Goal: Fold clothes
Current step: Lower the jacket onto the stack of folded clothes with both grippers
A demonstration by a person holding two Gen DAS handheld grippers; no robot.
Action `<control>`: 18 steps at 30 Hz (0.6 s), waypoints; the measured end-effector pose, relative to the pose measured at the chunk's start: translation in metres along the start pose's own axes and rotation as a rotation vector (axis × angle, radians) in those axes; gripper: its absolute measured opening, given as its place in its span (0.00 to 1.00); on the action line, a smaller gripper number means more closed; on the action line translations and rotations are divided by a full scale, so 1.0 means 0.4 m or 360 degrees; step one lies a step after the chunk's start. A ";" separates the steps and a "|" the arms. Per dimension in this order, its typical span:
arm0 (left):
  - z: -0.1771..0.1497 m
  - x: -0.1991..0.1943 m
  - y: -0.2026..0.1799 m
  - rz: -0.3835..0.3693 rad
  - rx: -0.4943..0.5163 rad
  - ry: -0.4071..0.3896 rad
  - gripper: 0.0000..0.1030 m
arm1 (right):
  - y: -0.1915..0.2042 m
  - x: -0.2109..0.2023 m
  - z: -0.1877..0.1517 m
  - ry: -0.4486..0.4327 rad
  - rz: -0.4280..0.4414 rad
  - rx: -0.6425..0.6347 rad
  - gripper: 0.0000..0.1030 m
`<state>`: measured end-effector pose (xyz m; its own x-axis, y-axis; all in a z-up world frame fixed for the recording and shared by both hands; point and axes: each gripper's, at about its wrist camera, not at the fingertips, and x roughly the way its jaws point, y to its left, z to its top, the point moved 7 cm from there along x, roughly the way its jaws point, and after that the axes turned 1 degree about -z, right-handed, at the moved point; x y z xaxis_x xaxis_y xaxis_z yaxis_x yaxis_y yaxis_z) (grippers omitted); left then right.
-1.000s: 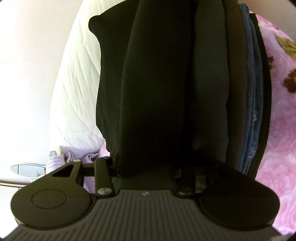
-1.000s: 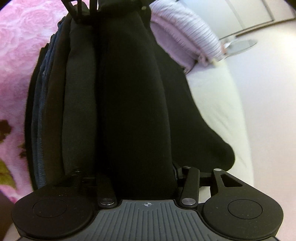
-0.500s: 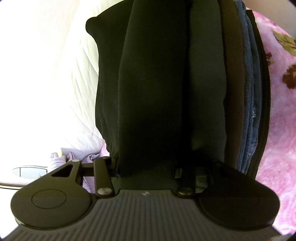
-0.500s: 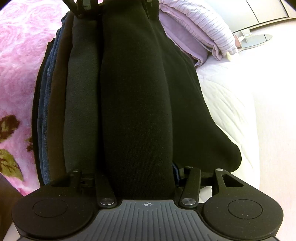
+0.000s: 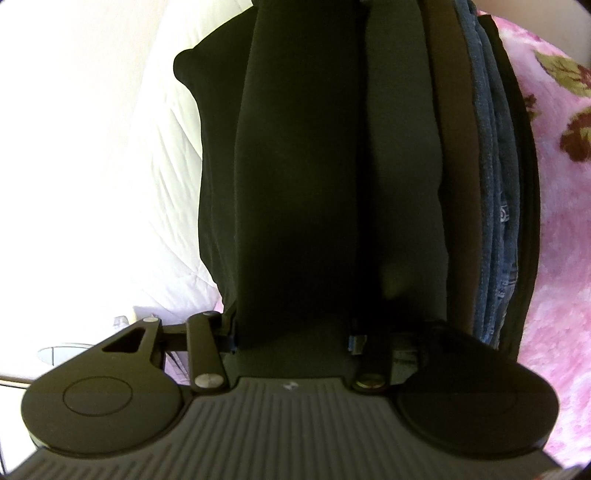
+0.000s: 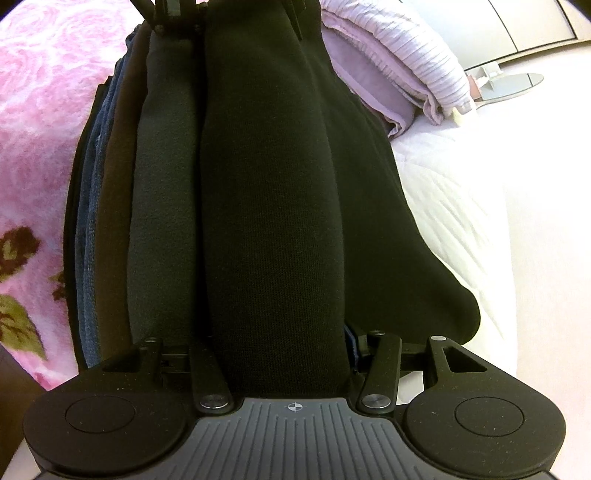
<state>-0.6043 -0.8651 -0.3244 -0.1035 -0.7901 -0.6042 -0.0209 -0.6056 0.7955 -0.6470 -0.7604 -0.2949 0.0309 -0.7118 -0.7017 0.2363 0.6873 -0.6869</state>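
Observation:
A folded black garment (image 5: 295, 177) fills the middle of the left wrist view and runs forward between the fingers of my left gripper (image 5: 291, 332), which is shut on its near end. It also fills the right wrist view (image 6: 273, 221), where my right gripper (image 6: 284, 354) is shut on its opposite end. The left gripper shows at the top of the right wrist view (image 6: 173, 14). The garment stands beside a stack of folded clothes (image 5: 491, 184), grey, brown and blue denim (image 6: 92, 206). The fingertips are hidden by cloth.
A pink floral blanket (image 5: 561, 177) lies on the stack's side (image 6: 33, 122). A white quilted cover (image 5: 162, 192) lies on the other side (image 6: 458, 206). Folded lilac bedding (image 6: 399, 70) and a small round glass table (image 6: 517, 81) are beyond.
Both grippers stay shut on the black garment. The views have shifted slightly, with the garment and stack sliding a little across the bed; the lilac bedding has come more into the right wrist view.

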 end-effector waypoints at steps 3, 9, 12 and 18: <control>-0.023 0.004 0.000 -0.0047 -0.0049 -0.0011 0.36 | 0.004 -0.006 0.007 -0.0014 -0.0074 -0.0001 0.49; -0.068 -0.070 0.034 0.0081 -0.0090 -0.0017 0.30 | -0.039 -0.024 0.029 -0.0071 -0.0139 0.0080 0.43; -0.084 -0.086 -0.011 0.0065 -0.0090 -0.0001 0.32 | -0.040 -0.053 0.026 -0.0107 -0.0189 0.0095 0.43; -0.150 -0.081 -0.101 0.0098 0.0017 0.0007 0.41 | 0.081 -0.017 0.009 -0.0044 -0.0255 -0.0144 0.56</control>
<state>-0.5406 -0.8209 -0.3399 -0.1007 -0.8263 -0.5542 -0.0251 -0.5547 0.8317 -0.6359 -0.7340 -0.3117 0.0269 -0.8163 -0.5770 0.1522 0.5738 -0.8047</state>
